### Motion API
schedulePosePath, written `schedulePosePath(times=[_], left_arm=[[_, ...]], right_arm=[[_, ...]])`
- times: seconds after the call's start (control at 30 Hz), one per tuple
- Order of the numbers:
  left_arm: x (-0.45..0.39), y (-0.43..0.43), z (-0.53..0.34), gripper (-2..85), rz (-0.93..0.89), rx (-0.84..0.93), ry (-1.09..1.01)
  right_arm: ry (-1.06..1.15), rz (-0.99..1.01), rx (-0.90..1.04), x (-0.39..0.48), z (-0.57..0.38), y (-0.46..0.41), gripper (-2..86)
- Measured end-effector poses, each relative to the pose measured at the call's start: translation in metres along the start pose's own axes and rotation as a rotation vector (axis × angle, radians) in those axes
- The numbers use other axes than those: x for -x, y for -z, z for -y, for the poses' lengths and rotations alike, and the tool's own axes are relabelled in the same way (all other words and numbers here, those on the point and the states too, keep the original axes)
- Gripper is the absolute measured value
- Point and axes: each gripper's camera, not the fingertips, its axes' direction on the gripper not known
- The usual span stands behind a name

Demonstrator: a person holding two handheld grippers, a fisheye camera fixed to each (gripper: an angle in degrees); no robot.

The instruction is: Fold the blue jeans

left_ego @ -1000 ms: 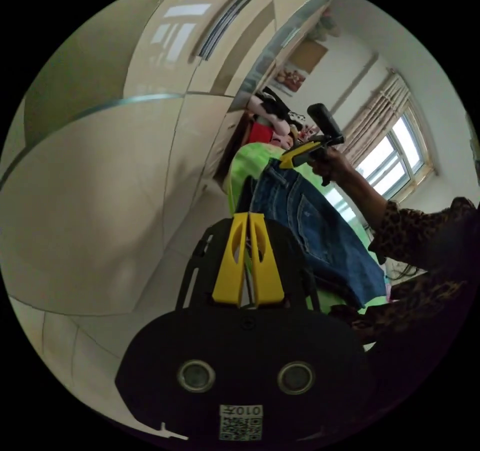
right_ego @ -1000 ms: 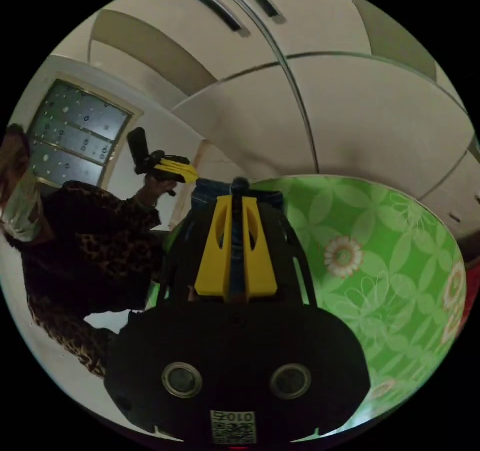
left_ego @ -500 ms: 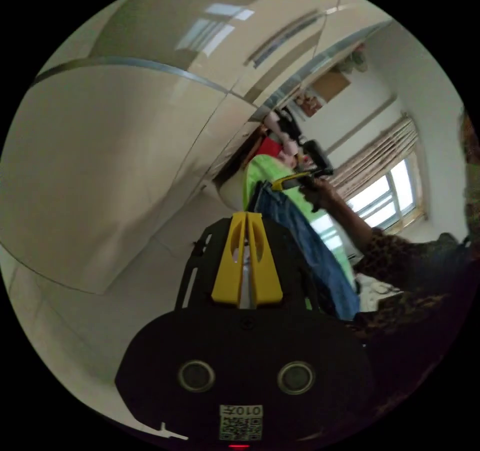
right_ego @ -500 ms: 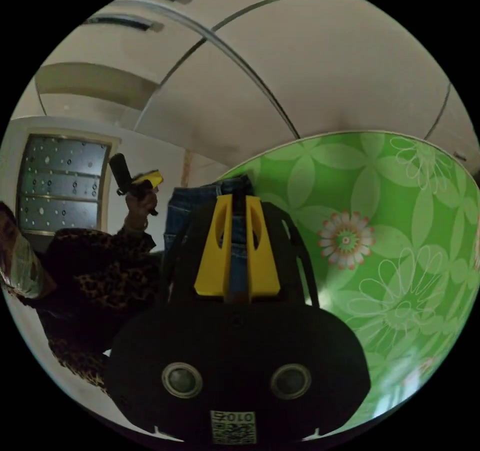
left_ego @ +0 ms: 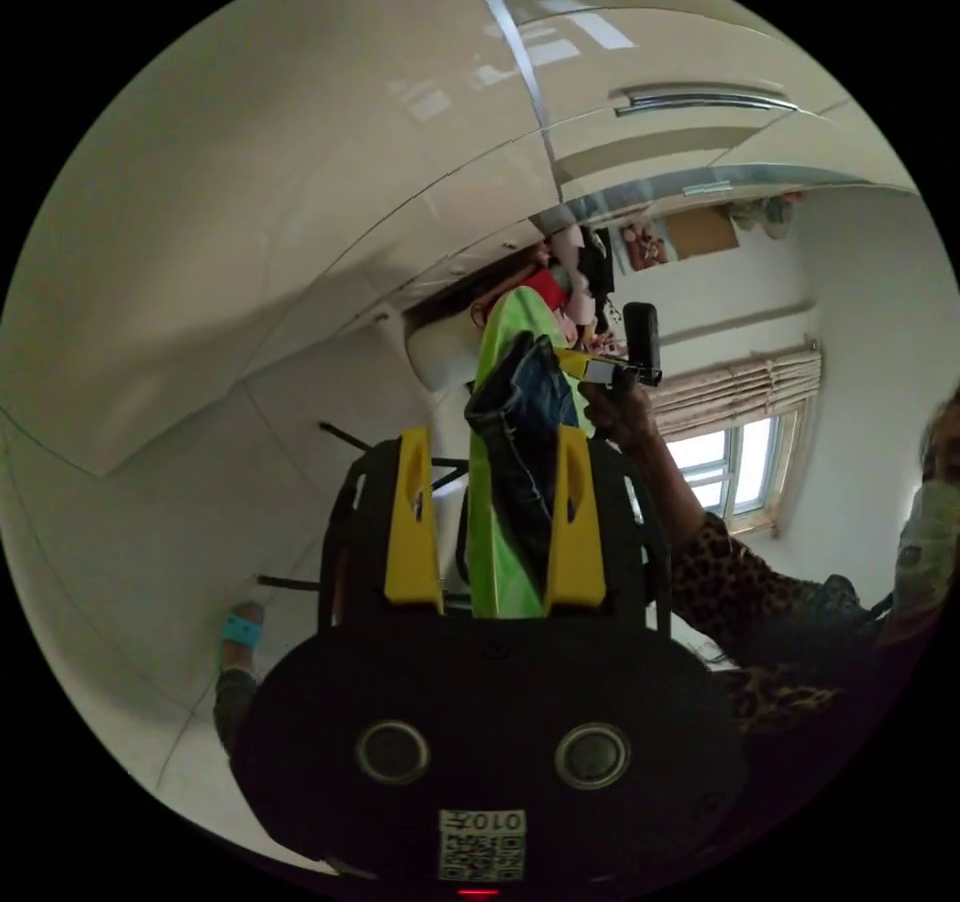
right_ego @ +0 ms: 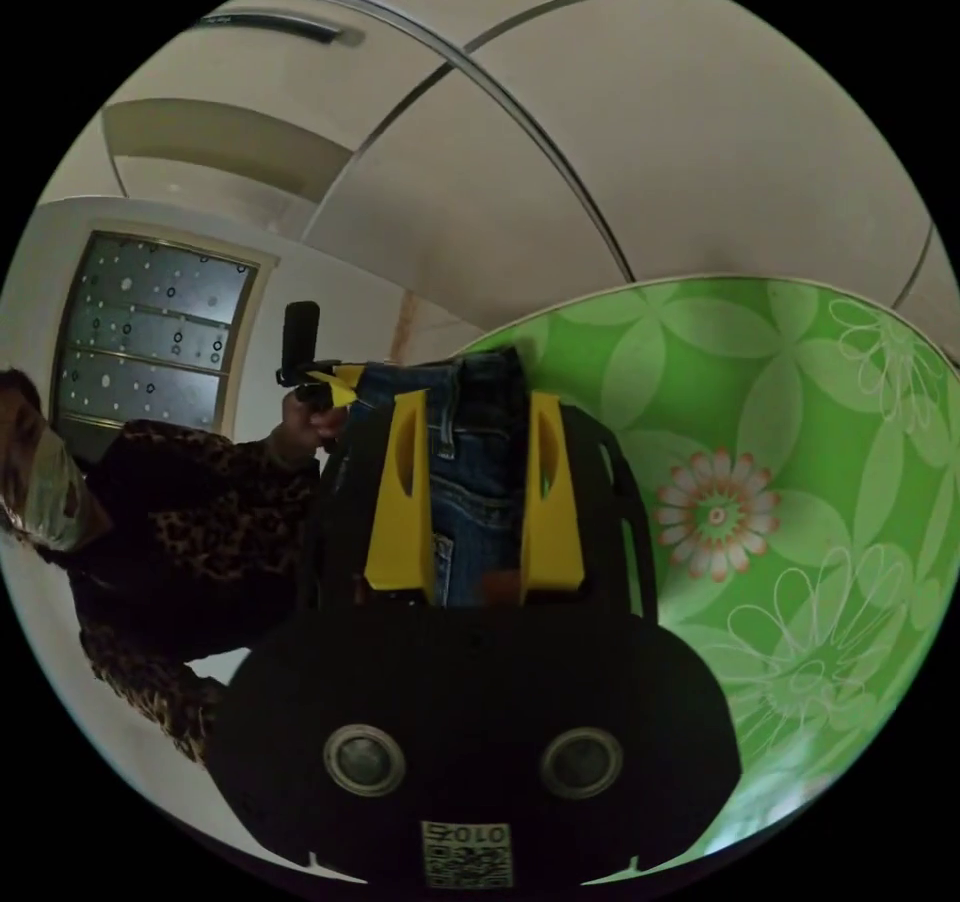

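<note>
— Both our grippers have let go since a moment ago: the yellow jaws were pinched together then, and now they stand apart on each side.

— So what do we hold? Nothing, as far as we can see. Our left gripper [left_ego: 490, 512] has its jaws wide, with the jeans [left_ego: 525, 412] bunched just past them on the green sheet [left_ego: 495, 562]. Our right gripper [right_ego: 470, 487] is spread the same way, the jeans [right_ego: 480, 502] showing between its jaws, but neither jaw presses on them.

— Where do the jeans lie? On the sheet, near its edge, waistband end towards our right gripper, cupboard [left_ego: 250, 192] behind.

— How do we expect them to handle? Denim is heavy and fairly stiff for cloth; it sags under its own weight yet keeps a crease. We judge it not slippery, so a firm pinch should hold.

— And where do we grip? At the waistband, we think: thick seams give the jaws something solid. A single thin layer mid-leg could drag and bunch.
</note>
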Motion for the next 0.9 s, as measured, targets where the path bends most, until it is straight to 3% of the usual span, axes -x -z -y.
schedulePosePath(times=[0.1, 0.23, 0.4, 0.63, 0.9], left_arm=[[-0.018, 0.005, 0.003, 9.8, -0.089, -0.016, -0.007], [-0.056, 0.024, 0.009, 7.3, -0.046, -0.024, -0.059], [-0.163, 0.058, 0.011, 5.6, -0.083, -0.056, -0.283], [-0.318, 0.066, -0.016, 4.9, -0.100, -0.052, -0.577], [-0.480, 0.028, -0.084, 5.5, -0.175, 0.104, -0.849]], right_arm=[[-0.055, 0.012, 0.031, 0.002, -0.017, 0.008, 8.9], [0.031, 0.138, -0.127, 0.032, -0.063, 0.056, 7.6], [0.142, 0.187, -0.265, 0.080, -0.145, 0.122, 7.4], [0.240, 0.151, -0.467, 0.157, -0.316, 0.204, 7.2], [0.222, 0.084, -0.627, 0.216, -0.515, 0.237, 7.0]])
